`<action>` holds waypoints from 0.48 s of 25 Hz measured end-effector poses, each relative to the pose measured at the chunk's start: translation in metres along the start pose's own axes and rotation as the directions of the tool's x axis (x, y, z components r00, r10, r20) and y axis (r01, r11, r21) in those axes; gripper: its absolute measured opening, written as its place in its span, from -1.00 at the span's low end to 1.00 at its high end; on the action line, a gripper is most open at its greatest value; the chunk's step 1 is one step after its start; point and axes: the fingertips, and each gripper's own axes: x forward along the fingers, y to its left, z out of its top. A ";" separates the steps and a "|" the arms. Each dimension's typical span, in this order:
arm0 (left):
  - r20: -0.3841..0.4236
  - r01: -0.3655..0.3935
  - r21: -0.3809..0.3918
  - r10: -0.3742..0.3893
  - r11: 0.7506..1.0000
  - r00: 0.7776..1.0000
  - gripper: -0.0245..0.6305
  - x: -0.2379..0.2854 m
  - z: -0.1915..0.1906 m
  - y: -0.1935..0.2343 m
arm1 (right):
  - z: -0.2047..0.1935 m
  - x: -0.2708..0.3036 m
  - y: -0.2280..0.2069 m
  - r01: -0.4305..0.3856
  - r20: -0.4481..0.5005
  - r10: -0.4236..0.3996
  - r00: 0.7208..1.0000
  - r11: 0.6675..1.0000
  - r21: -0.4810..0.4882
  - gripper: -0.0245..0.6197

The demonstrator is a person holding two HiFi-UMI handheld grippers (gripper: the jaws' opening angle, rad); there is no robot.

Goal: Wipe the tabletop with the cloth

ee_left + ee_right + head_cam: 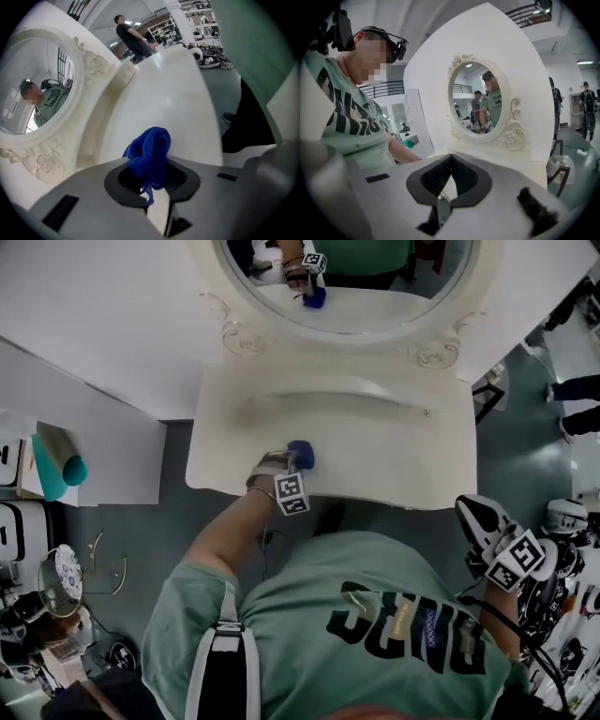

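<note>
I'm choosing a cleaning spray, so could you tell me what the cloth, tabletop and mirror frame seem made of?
Cloth: soft blue textile, perhaps microfibre; it bunches in ribbed folds.
Tabletop: smooth cream paint or lacquer with a soft sheen; core unclear.
Mirror frame: same cream finish, with moulded scrolls and rosettes.

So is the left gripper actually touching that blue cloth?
Touching. The left gripper view shows the blue cloth bunched between the jaws of the left gripper, which are closed on it and pinch its lower part.
</note>
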 end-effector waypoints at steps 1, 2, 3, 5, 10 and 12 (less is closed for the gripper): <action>-0.010 0.003 -0.007 -0.003 1.000 1.000 -0.68 -0.013 0.003 -0.021 | -0.006 -0.016 0.006 -0.006 0.009 0.006 1.000 1.000 -0.003 -0.89; -0.020 0.008 -0.015 -0.008 1.000 1.000 -0.68 -0.025 0.007 -0.042 | -0.013 -0.034 0.011 -0.011 0.015 0.011 1.000 1.000 -0.004 -0.89; -0.029 0.015 -0.025 -0.016 1.000 0.999 -0.68 -0.037 0.013 -0.064 | -0.020 -0.053 0.017 -0.015 0.020 0.015 1.000 1.000 -0.006 -0.89; -0.045 0.060 -0.039 -0.061 0.997 0.997 -0.68 -0.057 0.024 -0.109 | -0.033 -0.092 0.026 -0.020 0.025 0.020 0.999 1.000 -0.012 -0.89; -0.043 0.181 -0.012 -0.182 0.983 0.982 -0.68 -0.090 0.050 -0.205 | -0.065 -0.163 0.030 0.000 0.050 -0.001 0.999 1.000 0.025 -0.89; -0.006 0.137 -0.066 -0.137 0.988 0.991 -0.67 -0.096 0.067 -0.192 | -0.067 -0.175 0.028 0.002 0.055 -0.003 0.999 1.000 0.030 -0.89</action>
